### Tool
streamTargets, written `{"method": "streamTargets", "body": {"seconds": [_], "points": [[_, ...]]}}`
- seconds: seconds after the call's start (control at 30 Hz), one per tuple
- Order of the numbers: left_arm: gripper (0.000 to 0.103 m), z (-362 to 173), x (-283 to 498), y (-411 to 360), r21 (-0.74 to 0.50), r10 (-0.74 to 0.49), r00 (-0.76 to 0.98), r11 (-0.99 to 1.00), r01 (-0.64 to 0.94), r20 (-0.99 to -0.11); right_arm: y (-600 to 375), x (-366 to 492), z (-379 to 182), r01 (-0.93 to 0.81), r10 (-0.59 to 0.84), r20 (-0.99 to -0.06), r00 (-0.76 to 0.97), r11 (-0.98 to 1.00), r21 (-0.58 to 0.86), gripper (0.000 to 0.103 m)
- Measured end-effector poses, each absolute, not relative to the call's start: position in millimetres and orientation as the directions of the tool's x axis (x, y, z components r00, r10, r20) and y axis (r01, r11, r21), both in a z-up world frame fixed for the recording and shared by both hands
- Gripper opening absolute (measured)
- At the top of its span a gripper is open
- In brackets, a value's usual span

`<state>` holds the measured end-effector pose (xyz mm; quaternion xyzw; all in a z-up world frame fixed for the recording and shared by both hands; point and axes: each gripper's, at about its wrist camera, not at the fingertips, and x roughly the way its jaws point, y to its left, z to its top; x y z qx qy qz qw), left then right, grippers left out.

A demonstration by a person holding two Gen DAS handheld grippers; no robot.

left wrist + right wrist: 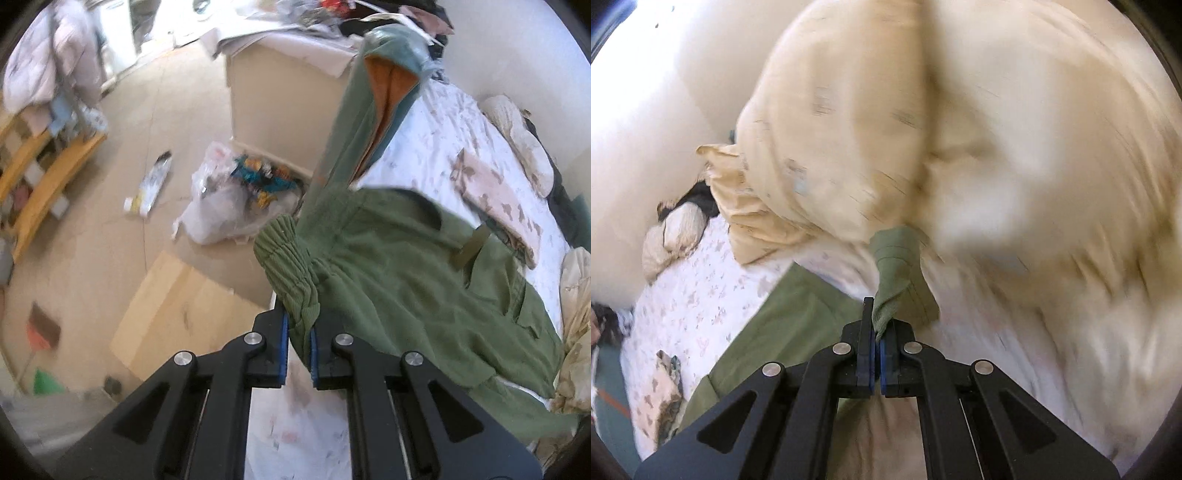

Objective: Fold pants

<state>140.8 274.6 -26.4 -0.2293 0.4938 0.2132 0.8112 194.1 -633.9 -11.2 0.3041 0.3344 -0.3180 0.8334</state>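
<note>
While both jaws pinch green pants [406, 280], a beige duvet [923, 129] crowds close.

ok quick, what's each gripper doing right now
Left gripper: closed on the pants' ribbed cuff.
Right gripper: closed on another green cuff of the pants.

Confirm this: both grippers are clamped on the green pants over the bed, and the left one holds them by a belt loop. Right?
Not quite. The left gripper is shut on the ribbed cuff, not a belt loop, as the left wrist view shows. The rest holds: the right gripper also clamps the pants over the bed.
</note>
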Motion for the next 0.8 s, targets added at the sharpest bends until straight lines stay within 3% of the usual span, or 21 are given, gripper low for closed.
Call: {"method": "streamTargets", "body": {"seconds": [0.23,0.4,0.53,0.63,0.67,0.73,0.77,0.8], "points": [[0.007,-6.2,259.4,256.2,-0.026,0.182,0.409,0.891,-0.453,-0.894,-627.9,331.8,3.2,0.651,-0.356,-0.761,0.542,0.750,0.112,0.000],[0.007,-49.4,362.1,229.1,0.239,0.357,0.321,0.905,-0.353,-0.877,-610.0,452.2,-59.6,0.577,-0.397,-0.824,0.403,0.810,-0.108,0.000],[0.008,-72.8,402.8,211.7,0.339,0.442,0.316,0.880,-0.332,-0.840,-590.8,501.0,-93.6,0.501,-0.458,-0.805,0.378,0.832,-0.238,0.000],[0.018,-90.0,418.8,203.5,0.393,0.483,0.283,0.862,-0.320,-0.829,-584.3,518.7,-115.0,0.440,-0.427,-0.825,0.370,0.863,-0.249,0.004],[0.027,-96.7,422.5,200.7,0.385,0.464,0.268,0.874,-0.297,-0.845,-581.4,522.8,-125.4,0.402,-0.401,-0.847,0.348,0.880,-0.252,0.008],[0.048,-102.3,425.5,195.5,0.375,0.445,0.271,0.886,-0.273,-0.853,-578.7,518.2,-130.7,0.372,-0.401,-0.852,0.338,0.888,-0.271,0.028],[0.061,-102.4,424.9,192.3,0.377,0.446,0.276,0.886,-0.268,-0.852,-577.8,513.8,-130.1,0.351,-0.401,-0.848,0.345,0.893,-0.280,0.053],[0.071,-100.0,424.0,189.7,0.387,0.457,0.286,0.882,-0.270,-0.842,-578.1,509.0,-125.5,0.346,-0.417,-0.836,0.356,0.890,-0.296,0.065]]}}
